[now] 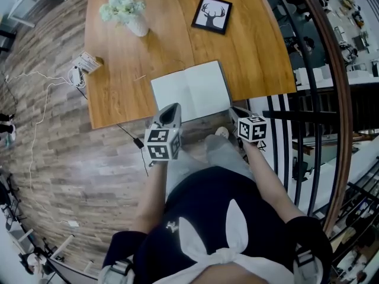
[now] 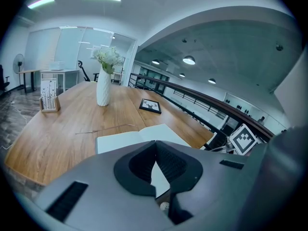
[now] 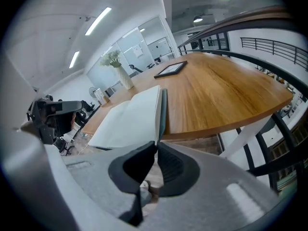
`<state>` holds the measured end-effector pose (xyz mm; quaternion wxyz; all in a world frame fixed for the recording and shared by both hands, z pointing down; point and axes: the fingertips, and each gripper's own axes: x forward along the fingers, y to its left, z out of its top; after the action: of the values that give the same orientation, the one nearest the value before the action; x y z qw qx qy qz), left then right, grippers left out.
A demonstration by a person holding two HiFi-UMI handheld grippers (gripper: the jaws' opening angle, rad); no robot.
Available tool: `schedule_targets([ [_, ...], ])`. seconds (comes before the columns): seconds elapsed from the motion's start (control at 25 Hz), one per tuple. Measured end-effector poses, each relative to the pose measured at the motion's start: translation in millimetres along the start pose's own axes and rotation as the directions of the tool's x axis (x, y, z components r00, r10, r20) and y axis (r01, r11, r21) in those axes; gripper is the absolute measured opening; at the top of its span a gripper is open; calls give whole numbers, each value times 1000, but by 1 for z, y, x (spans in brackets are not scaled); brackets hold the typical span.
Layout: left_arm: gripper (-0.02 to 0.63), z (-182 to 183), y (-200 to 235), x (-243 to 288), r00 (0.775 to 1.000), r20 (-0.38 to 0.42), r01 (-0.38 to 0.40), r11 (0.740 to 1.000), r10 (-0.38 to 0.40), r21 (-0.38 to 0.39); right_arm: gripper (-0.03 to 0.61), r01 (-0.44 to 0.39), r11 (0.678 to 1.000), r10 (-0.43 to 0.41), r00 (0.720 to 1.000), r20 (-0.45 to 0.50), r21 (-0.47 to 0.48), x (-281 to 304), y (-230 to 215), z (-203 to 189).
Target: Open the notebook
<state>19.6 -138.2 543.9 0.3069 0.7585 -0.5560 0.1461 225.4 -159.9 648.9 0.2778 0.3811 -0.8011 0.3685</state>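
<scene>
**Counter and its load, seen from the head view and both gripper views.**

The wooden counter (image 1: 130,93) carries two containers.

- **(a)** One white vase (image 1: 138,25) stands upright toward the far left. It holds a single bunch of white flowers (image 1: 121,5).
- **(b)** One small holder (image 1: 87,63) sits at the left edge. It holds what seem to be upright cards, whose print is too small to read.

One framed picture (image 1: 211,14) of a stag's head lies flat toward the far right, well apart from the vase.

One notebook (image 1: 190,90) lies open and flat at the counter's near edge. Both of its pages are blank white, and a dark cover shows along its right side.

There are two tongs, each bearing one marker cube.

- **Left tongs** (image 2: 155,143): the jaws are together with nothing between them. They are near the notebook's near left corner.
- **Right tongs** (image 3: 156,144): the jaws are together with nothing between them. They are just beside the near right corner, in line with the notebook's right edge.
</scene>
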Motion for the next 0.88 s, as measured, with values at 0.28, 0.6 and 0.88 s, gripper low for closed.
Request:
schedule_targets([
  [0.28, 18, -11, -8, 4, 999, 4, -36, 999, 36, -37, 20, -51, 999, 50, 998, -40, -18, 6, -5, -5],
  [0.6, 18, -26, -13, -2, 995, 20, -91, 993, 93, -81, 39, -92, 993, 88, 994, -69, -67, 7, -7, -7],
  [0.88, 17, -30, -14, -13, 991, 39, -122, 988, 126, -96, 211, -153, 986, 144, 983, -117, -69, -1, 1, -1],
])
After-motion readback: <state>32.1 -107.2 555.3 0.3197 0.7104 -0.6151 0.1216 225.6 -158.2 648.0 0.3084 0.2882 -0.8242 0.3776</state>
